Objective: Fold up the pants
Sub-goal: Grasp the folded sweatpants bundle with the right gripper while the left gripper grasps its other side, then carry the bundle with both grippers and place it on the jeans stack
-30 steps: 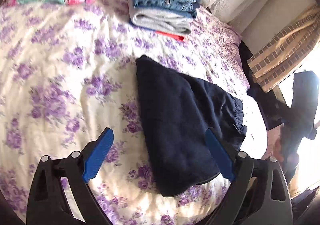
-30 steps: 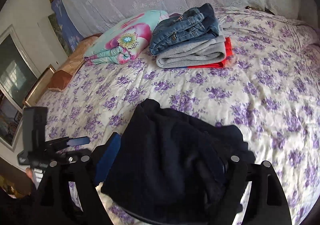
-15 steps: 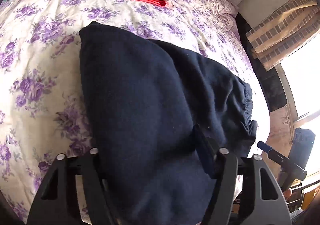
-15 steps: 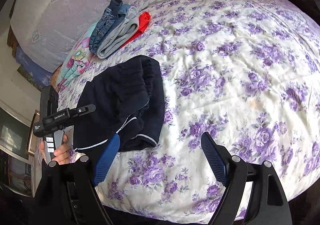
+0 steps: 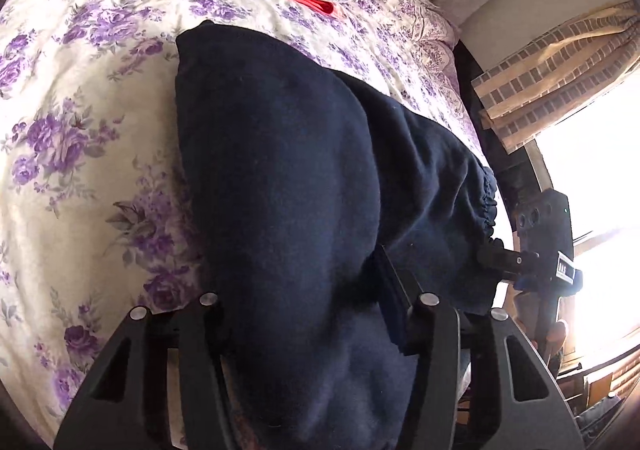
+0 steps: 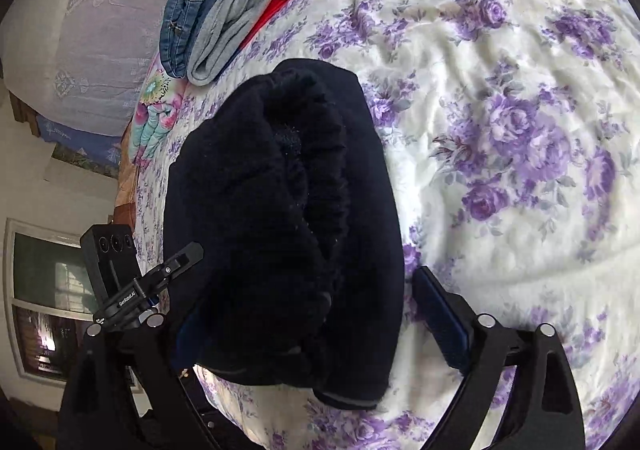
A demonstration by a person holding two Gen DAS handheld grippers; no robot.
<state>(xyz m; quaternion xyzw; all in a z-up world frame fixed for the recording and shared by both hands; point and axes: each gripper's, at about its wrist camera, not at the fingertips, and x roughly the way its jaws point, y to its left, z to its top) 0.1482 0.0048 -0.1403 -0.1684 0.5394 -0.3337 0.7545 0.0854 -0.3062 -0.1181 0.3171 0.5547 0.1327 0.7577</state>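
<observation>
While the dark pants (image 5: 288, 177) lie bunched on the flowered bed (image 5: 80, 129), already doubled into a thick bundle, both grippers straddle them from opposite ends

Left gripper (image 5: 308, 314): jaws have just been closing, fabric humped up between them; its fingers look buried in the cloth, pressing on the near end of the bundle. Judged a pinch on the pants

Right gripper (image 6: 316, 314): jaws have just been opening and stand wide. Elastic waistband end (image 6: 308, 153) sits between them; the right pad (image 6: 444, 322) is clear of the cloth, the left one mostly hidden behind it. No hold here

Beyond both grippers, further up the bed: finished stack of folded clothes (image 6: 224, 9), jeans, grey, red, against a bright pillow (image 6: 154, 117)

Progress, as judged: first folds done, pants roughly compact but lumpy, edges uneven. Left to do: a last fold or tidying, then likely moving the bundle to the stack
</observation>
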